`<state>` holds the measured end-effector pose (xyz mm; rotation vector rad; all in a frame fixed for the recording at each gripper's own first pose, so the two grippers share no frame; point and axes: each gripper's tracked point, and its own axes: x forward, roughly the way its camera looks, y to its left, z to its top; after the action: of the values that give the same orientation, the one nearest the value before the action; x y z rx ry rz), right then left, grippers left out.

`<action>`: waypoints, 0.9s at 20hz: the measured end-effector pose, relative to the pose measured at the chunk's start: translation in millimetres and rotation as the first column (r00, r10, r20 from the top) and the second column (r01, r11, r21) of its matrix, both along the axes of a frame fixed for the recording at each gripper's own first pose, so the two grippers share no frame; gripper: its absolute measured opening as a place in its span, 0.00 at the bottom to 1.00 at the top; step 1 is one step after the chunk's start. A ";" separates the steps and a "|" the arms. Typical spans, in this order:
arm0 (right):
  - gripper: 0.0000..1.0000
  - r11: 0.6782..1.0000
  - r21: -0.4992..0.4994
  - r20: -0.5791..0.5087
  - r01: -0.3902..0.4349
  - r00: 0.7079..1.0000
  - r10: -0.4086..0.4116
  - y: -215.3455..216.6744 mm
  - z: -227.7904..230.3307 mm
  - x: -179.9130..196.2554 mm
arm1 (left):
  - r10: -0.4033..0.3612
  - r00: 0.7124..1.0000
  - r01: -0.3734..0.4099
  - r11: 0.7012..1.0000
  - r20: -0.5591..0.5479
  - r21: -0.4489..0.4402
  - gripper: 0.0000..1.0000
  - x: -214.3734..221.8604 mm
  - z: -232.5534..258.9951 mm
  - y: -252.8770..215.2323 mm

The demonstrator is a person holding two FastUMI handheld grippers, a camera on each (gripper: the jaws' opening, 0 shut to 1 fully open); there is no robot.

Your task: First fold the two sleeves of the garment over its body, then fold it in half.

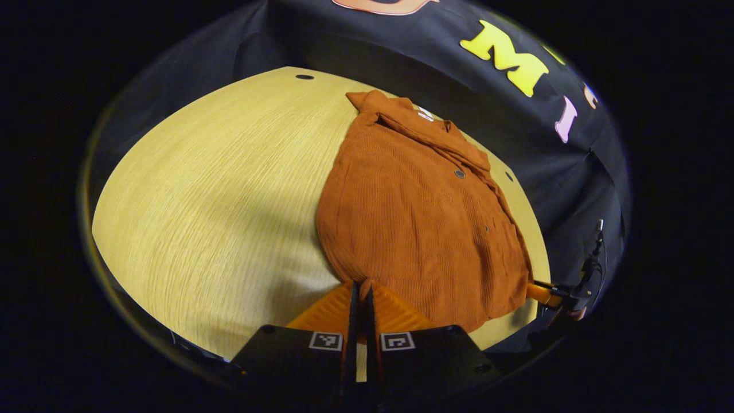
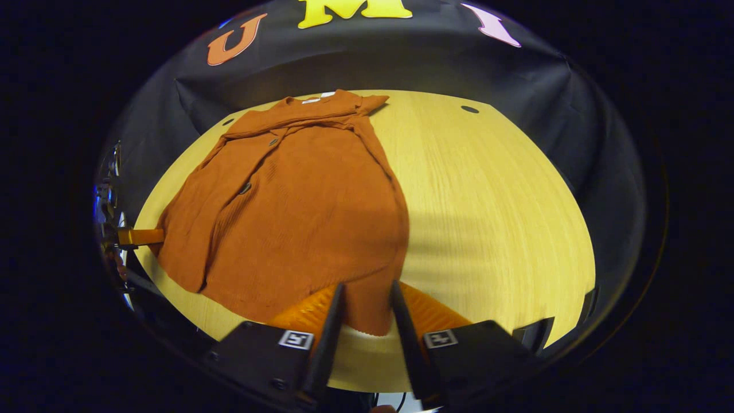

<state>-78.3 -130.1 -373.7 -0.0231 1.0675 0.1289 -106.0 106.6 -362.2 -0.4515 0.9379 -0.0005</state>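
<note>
Both hands at the hem, ready for the half fold

My left gripper [image 1: 360,292] pinches the garment [image 1: 413,212] hem, fingers pressed together; my right gripper [image 2: 367,298] straddles its corner, fingers spread. The garment lies flat on the surface [image 2: 487,201], so I should grip evenly and lift together.

A pale wood-grain bench [image 2: 487,195] carries a rust-orange button-front shirt [image 2: 298,212], spread flat with its collar toward the booth wall, its hem at the near edge.

Dim, warm light — soft shadows, heavy fisheye bending at edges.
</note>
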 end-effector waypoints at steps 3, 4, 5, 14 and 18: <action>0.11 0.994 0.088 -0.038 0.065 0.997 -0.062 7.2 4.5 -4.0 | -0.018 1.000 0.017 0.999 -0.024 -0.036 0.04 -6.6 4.1 -1.8; 0.11 0.990 0.113 -0.038 0.081 0.996 -0.077 6.1 10.6 -5.2 | -0.027 0.999 0.027 0.999 -0.019 -0.040 0.03 -9.2 8.4 -1.2; 0.01 0.986 0.139 -0.041 0.092 0.995 -0.087 5.8 15.9 -7.3 | -0.035 0.999 0.034 0.999 -0.018 -0.041 0.03 -13.1 11.0 -0.2; 0.01 0.914 0.365 -0.004 0.176 0.982 -0.188 -7.6 132.5 17.0 | -0.123 0.986 0.136 0.984 0.109 -0.118 0.03 -51.2 106.4 2.6; 0.00 0.881 0.447 0.074 0.152 0.976 -0.206 -0.7 215.2 76.8 | -0.157 0.953 0.185 0.979 0.258 -0.086 0.03 -27.6 185.3 9.4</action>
<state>-1.6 -130.7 -158.5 0.4730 0.8949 0.1967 -133.6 116.0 -176.9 -0.4581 0.7275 -0.2631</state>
